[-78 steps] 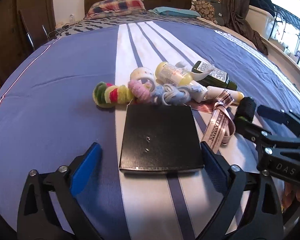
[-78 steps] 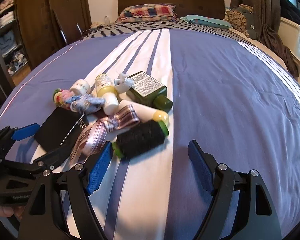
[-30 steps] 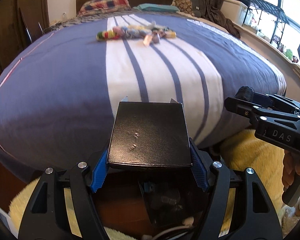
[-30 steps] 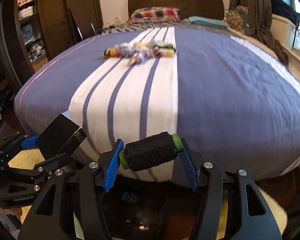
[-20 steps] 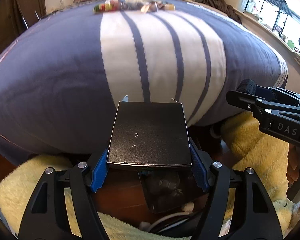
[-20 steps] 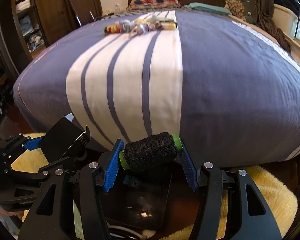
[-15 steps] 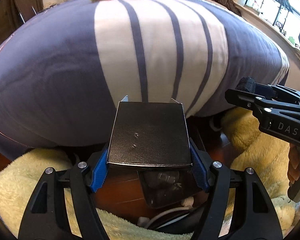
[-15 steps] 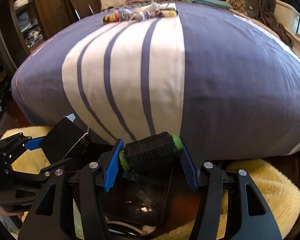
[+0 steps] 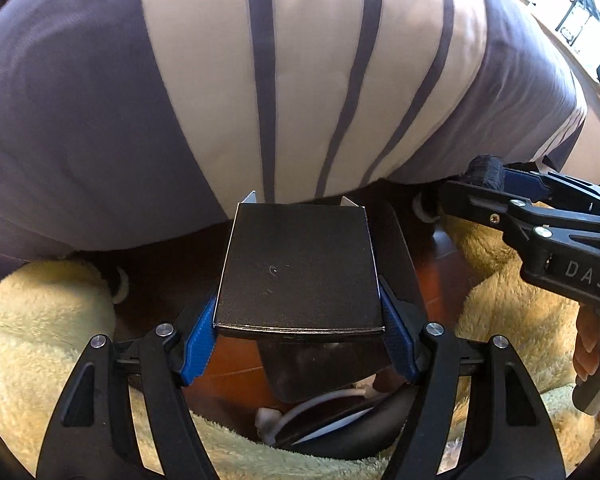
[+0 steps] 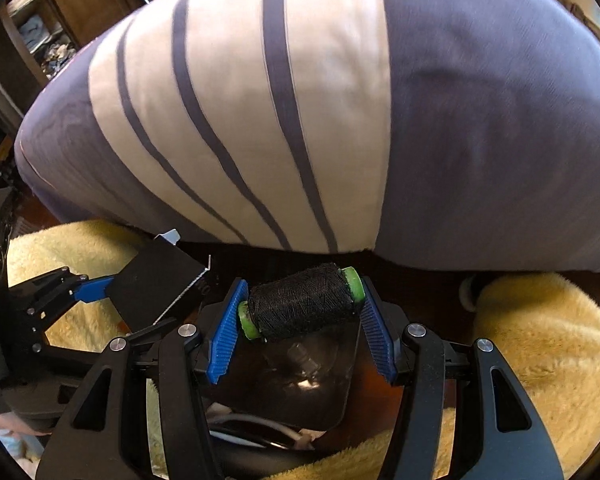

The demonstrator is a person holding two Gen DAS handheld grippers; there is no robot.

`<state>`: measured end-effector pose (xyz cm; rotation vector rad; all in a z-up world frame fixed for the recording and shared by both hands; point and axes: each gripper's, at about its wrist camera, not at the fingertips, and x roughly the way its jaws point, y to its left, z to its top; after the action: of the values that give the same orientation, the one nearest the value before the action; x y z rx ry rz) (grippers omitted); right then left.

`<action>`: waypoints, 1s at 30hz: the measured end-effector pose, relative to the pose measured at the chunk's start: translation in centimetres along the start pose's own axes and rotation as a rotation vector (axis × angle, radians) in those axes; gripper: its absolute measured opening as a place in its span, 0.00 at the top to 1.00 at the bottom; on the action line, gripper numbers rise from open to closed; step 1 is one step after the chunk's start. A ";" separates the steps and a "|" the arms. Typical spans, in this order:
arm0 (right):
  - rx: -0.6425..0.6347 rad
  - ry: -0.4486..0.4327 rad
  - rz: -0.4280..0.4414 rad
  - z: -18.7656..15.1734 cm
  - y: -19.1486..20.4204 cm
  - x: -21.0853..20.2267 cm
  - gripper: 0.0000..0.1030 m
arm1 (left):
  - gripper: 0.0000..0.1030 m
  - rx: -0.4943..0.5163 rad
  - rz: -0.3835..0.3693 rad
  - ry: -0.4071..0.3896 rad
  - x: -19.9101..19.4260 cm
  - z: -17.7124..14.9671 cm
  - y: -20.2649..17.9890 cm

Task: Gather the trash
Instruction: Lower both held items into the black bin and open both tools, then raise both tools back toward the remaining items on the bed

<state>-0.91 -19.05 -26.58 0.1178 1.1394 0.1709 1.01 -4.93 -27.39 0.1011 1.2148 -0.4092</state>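
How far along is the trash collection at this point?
Two items are picked up, neither dropped yet. The left gripper clamps a flat black box; the right gripper clamps a black thread spool. Both hang over the dark bin on the floor beside the bed. Release is left.

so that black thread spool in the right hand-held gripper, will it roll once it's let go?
Probably. The black thread spool is a cylinder lying sideways, clamped by its green end caps in the right hand-held gripper, so it would likely roll on a hard surface. The wound thread looks matte, so it should not slip. It seems light, and the dark bin below should contain it.
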 end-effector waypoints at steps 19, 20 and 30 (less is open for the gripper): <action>0.035 0.014 0.021 0.5 -0.9 0.7 0.33 | 0.18 -0.019 -0.012 0.047 0.9 0.0 0.2; 0.035 0.005 0.015 0.5 -0.8 0.6 0.31 | 0.17 -0.020 -0.009 0.042 0.8 0.0 0.2; 0.027 -0.062 -0.038 0.5 -1.0 -1.8 0.21 | 0.15 -0.023 0.013 -0.048 -2.7 0.1 0.6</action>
<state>-1.16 -20.35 -24.92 0.1248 1.0816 0.1176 0.56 -3.72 -24.95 0.0795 1.1712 -0.3839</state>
